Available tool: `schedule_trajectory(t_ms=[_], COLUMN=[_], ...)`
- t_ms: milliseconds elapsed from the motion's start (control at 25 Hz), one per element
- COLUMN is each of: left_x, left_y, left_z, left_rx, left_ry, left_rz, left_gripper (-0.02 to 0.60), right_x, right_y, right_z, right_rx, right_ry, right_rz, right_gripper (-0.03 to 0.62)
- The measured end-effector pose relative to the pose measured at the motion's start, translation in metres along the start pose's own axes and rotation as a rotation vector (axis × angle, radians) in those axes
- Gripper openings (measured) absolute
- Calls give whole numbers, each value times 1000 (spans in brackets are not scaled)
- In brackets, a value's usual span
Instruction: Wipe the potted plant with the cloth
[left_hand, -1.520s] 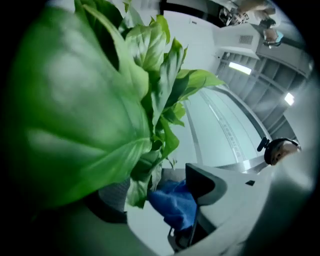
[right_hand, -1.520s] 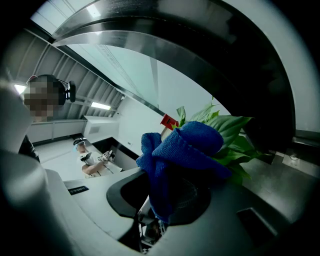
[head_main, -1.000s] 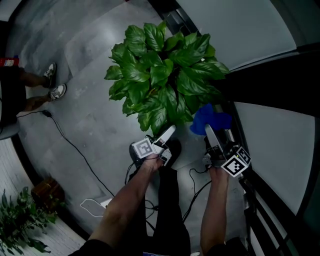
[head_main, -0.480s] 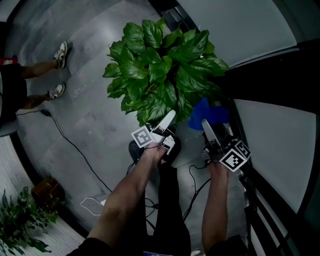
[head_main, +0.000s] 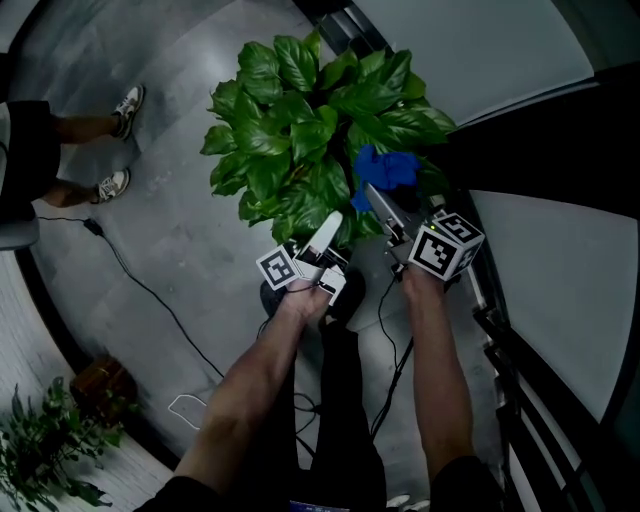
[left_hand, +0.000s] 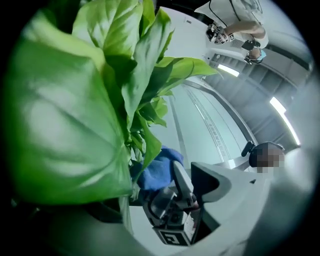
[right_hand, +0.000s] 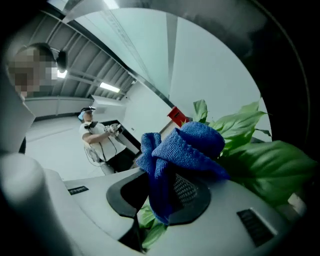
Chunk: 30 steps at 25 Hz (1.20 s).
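- My left gripper (head_main: 328, 228) sits at the potted plant's (head_main: 300, 110) 6 o'clock. Its jaws are wide and have just been opening, with a broad leaf (left_hand: 65, 125) in the gap.
- My right gripper's (head_main: 376, 196) jaws clamp the blue cloth (head_main: 385, 168).
- The cloth rests against the plant's 4 o'clock leaves.
- The plant stands on the floor (head_main: 170, 230).

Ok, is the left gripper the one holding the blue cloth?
No, the blue cloth is clamped in the jaws of the right gripper, right beside the potted plant.
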<state>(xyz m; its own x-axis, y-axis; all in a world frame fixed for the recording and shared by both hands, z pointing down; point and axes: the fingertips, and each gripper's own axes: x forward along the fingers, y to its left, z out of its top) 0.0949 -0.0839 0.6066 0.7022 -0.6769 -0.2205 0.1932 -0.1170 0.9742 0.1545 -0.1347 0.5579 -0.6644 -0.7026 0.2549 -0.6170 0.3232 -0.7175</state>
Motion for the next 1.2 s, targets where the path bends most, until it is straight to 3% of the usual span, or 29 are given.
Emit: schedule_trajectory(t_ms=[200,400,600,880,1200], left_x=[3,2,-1,-4,-11], left_y=[-1,0,4,3,1], left_z=[-4,-1,0,2,4], left_rx=[2,0,1,-11,-8], left_ry=[21,26,36,31,28], left_rz=[-11,-12,-4,0,11], left_gripper=[426,426,426,426,426], right_x=[36,54,53,34,8], right_y=[-35,-24,-20,-5,29], right_z=[-4,-41,-62,-80,-116], right_rx=[-72,55,113,135,78], right_ry=[58,165,240,303,469], right_rz=[-81,33,66,101,188], right_gripper=[100,99,99,100,98])
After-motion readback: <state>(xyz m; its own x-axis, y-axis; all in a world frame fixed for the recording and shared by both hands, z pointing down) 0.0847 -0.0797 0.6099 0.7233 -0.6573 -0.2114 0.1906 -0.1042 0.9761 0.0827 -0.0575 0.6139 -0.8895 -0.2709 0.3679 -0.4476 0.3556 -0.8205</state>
